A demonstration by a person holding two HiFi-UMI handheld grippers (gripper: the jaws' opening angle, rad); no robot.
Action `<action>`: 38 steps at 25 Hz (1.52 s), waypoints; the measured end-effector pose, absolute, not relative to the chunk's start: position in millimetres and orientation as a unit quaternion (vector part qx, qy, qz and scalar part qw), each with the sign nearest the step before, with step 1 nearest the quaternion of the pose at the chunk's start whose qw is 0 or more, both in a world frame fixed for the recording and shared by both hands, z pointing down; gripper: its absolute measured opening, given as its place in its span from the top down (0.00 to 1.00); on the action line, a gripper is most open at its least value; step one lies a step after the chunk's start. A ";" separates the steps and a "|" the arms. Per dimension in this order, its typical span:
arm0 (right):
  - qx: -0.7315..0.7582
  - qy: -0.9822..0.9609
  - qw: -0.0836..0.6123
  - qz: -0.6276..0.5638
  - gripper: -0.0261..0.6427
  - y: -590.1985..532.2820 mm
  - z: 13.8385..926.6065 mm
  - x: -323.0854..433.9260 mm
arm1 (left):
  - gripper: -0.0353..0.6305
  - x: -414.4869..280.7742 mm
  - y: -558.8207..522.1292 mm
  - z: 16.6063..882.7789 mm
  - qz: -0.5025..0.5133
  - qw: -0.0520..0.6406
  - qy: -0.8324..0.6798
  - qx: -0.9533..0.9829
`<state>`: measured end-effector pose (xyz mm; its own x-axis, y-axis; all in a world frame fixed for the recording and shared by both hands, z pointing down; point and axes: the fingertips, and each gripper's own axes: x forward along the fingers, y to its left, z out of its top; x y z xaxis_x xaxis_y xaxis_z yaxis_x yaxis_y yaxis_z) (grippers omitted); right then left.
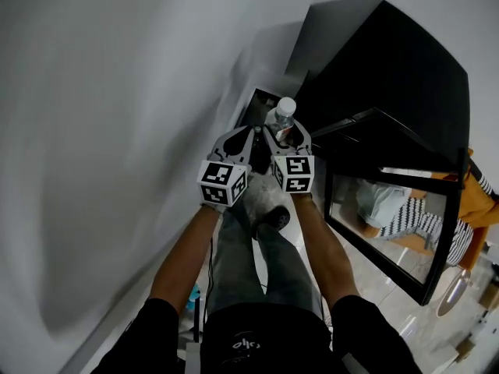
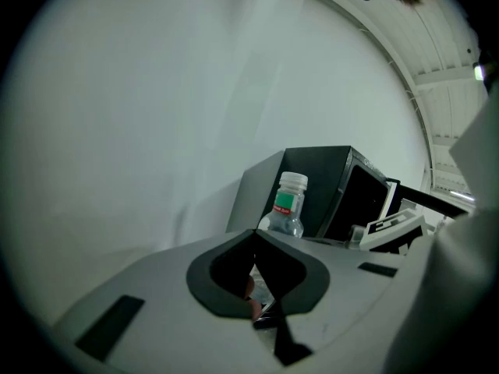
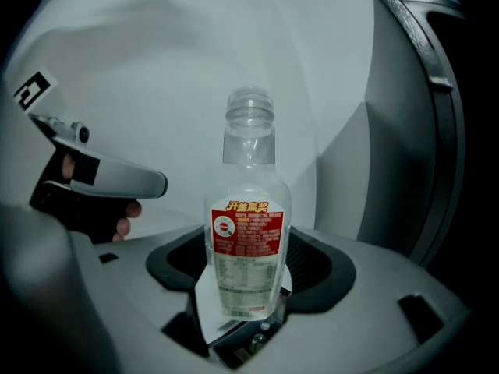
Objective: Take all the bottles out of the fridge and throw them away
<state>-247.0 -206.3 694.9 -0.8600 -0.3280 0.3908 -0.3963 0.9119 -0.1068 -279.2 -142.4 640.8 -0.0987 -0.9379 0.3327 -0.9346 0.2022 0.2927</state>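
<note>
A clear plastic bottle [image 3: 248,240] with a red and white label stands upright between the jaws of my right gripper [image 3: 249,318], which is shut on its lower part. In the head view the bottle's white cap [image 1: 285,106] shows just above the right gripper [image 1: 285,133]. My left gripper [image 1: 240,136] is close beside it on the left, and its jaws meet at the tips with nothing held [image 2: 255,234]. From the left gripper view, the bottle [image 2: 288,206] sits just beyond and right of the tips. The black fridge [image 1: 390,76] is ahead on the right.
The fridge's glass door [image 1: 390,232] hangs open at the right, at about arm height. A plain white wall [image 1: 101,131] fills the left side. A pale box with a dark opening [image 1: 261,100] sits just past the grippers. Below are the person's legs and a tiled floor [image 1: 374,287].
</note>
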 end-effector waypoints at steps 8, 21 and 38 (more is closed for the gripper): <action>0.180 -0.955 0.207 0.112 0.52 -188.9 791.3 -240.7 | 0.94 -264.8 -129.0 726.0 0.024 0.245 -0.731 0.637; 0.152 -0.943 0.266 0.127 0.52 -143.0 925.2 -222.1 | 0.94 -255.1 -57.2 821.1 0.032 0.285 -0.744 0.603; 0.208 -0.909 0.288 0.218 0.49 -156.7 1000.6 -201.9 | 0.94 -242.4 -18.3 827.2 0.012 0.302 -0.756 0.580</action>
